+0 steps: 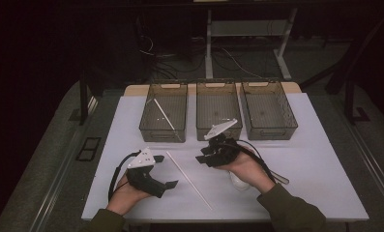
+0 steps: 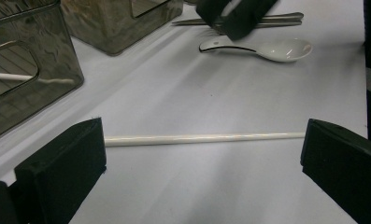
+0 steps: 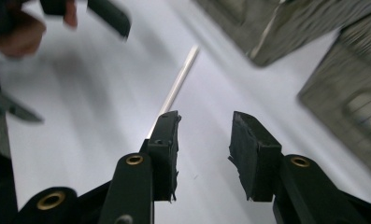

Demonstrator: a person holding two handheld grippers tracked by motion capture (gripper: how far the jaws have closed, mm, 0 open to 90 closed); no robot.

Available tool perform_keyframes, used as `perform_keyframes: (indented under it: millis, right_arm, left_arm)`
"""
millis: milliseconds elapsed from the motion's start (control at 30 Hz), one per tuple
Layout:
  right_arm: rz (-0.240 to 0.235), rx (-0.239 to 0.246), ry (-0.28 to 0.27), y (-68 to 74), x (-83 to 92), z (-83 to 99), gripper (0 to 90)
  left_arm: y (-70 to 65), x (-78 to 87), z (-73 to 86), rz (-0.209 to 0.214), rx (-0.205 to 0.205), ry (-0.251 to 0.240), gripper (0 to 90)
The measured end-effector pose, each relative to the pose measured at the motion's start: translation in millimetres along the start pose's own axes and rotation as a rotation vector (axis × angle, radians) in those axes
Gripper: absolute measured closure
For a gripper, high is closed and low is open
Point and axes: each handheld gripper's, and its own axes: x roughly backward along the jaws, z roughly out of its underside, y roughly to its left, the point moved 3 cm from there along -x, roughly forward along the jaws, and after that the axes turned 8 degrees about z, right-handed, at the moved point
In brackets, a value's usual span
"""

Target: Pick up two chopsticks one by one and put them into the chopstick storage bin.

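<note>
A single white chopstick (image 1: 188, 180) lies bare on the white table (image 1: 320, 183), slanting between the two hands, while its apparent partner (image 1: 164, 115) is seen leaning inside the left-hand of three smoked plastic bins (image 1: 164, 112) at the far edge. The step in hand is judged to be the pickup of the loose chopstick for sorting into that same bin. The right gripper (image 3: 203, 135) is held over the table beside the stick with its jaws partly spread and nothing between them; in the right gripper view the stick (image 3: 176, 87) runs away from the outer face of one pad, so it is not yet straddled. The left gripper (image 1: 163, 172) rests low on the table, its jaws spread wide and empty, and in the left gripper view the stick (image 2: 204, 137) is seen lying crosswise beyond them. For a clean pickup, the right gripper should be shifted sideways until the stick lies between the pads, lowered until the tips almost touch the table, and closed squarely across the stick near its middle so that it does not swing. A thin round stick is likely to roll away if only one pad reaches it first. A white ceramic spoon (image 2: 267, 48) and metal cutlery (image 2: 276, 18), lying under the right hand, should be left undisturbed.
</note>
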Motion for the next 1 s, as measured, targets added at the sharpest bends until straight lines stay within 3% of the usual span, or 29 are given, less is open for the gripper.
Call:
perform_keyframes:
  millis: [200, 533, 1000]
  right_arm:
    - [-0.013, 0.025, 0.055, 18.4, -14.3, 11.8, 61.9]
    - [-0.008, 0.066, 0.100, 38.8, -42.8, 12.2, 63.1]
    - [-0.002, 0.089, 0.128, 46.1, -58.4, 19.3, 73.0]
  left_arm:
    - [-0.1, 0.0, -0.2, -0.001, -0.004, 0.004, 0.0]
    - [0.0, 0.3, -0.2, 0.000, -0.004, 0.000, 0.0]
    - [0.0, -0.1, -0.1, 0.000, -0.003, 0.005, 0.0]
